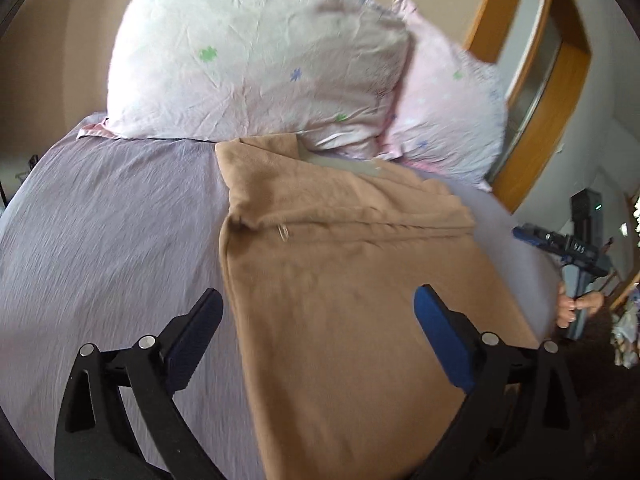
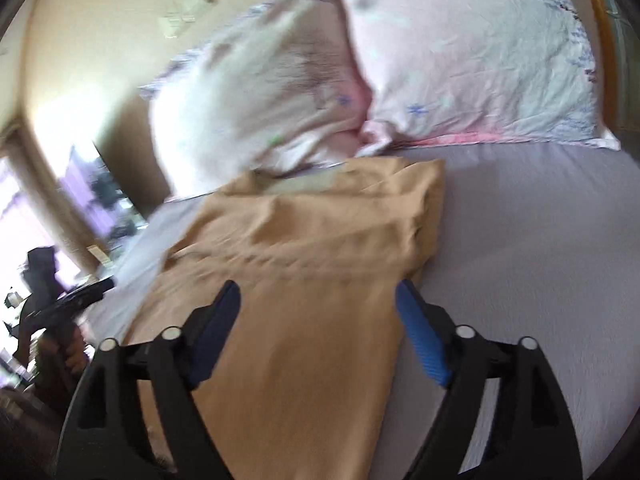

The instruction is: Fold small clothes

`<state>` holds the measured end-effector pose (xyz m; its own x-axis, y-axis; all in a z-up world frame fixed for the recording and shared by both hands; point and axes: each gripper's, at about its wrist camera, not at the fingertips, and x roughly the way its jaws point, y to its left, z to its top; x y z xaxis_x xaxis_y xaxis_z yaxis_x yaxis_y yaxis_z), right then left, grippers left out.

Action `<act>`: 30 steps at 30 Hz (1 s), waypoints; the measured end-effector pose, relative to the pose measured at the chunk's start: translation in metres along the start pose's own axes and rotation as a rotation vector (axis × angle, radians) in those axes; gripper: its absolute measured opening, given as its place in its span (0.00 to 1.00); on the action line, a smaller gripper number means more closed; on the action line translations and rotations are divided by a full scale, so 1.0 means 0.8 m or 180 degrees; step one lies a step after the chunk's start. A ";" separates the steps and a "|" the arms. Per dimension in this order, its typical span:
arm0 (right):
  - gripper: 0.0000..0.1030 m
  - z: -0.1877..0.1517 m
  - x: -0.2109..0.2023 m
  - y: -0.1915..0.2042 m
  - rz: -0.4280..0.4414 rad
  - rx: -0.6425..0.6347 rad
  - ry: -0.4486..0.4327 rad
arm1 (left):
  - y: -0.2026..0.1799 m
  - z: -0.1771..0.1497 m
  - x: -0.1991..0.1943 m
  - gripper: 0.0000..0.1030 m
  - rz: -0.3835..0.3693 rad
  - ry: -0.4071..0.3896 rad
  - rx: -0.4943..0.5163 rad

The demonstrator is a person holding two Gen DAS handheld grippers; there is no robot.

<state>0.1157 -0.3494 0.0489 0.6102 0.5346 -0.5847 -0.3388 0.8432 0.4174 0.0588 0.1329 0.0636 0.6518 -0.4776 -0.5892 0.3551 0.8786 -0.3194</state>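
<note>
Fabric first: from the left wrist view, the tan garment (image 1: 344, 280) lies along the lilac bedsheet (image 1: 108, 220), its far end tucked up against the pillows (image 1: 256, 64). The left gripper (image 1: 318, 300) hangs above the near part of the cloth with its jaws spread wide, nothing between the pads. One finger sits over bare sheet, the other over cloth, so it straddles the garment's left edge. A fold or seam runs across the middle. Off to the right, the other tool shows small at the frame's edge, held in a hand (image 1: 576, 308).

Over to the right wrist view, which is blurred: the right gripper (image 2: 318, 292) is parted too, empty, poised over the tan garment (image 2: 304, 280) near its right edge. The far end looks bunched beside the pillows (image 2: 360, 64).

My read: the next fold wants both tools low at the near corners, pinching one edge each at matching height, then lifting together so the cloth carries over evenly toward that crosswise seam.
</note>
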 end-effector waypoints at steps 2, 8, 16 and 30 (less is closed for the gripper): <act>0.86 -0.038 -0.034 0.010 0.0360 -0.0059 0.0088 | 0.005 -0.039 -0.045 0.95 -0.0222 -0.0022 -0.0074; 0.87 -0.156 -0.113 0.000 0.0746 0.0200 0.0418 | 0.020 -0.142 -0.100 0.95 -0.0486 0.0079 -0.0340; 0.91 -0.214 -0.058 -0.049 0.0577 0.0749 0.0852 | 0.030 -0.185 -0.026 0.91 -0.0689 0.0502 -0.0622; 0.05 -0.180 -0.059 -0.020 0.1448 0.0516 0.0437 | 0.056 -0.159 -0.033 0.05 -0.1499 0.0191 -0.1510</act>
<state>-0.0109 -0.3799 -0.0307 0.3230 0.8578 -0.3999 -0.4263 0.5091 0.7477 -0.0277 0.1854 -0.0292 0.4560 -0.8213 -0.3430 0.2504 0.4882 -0.8361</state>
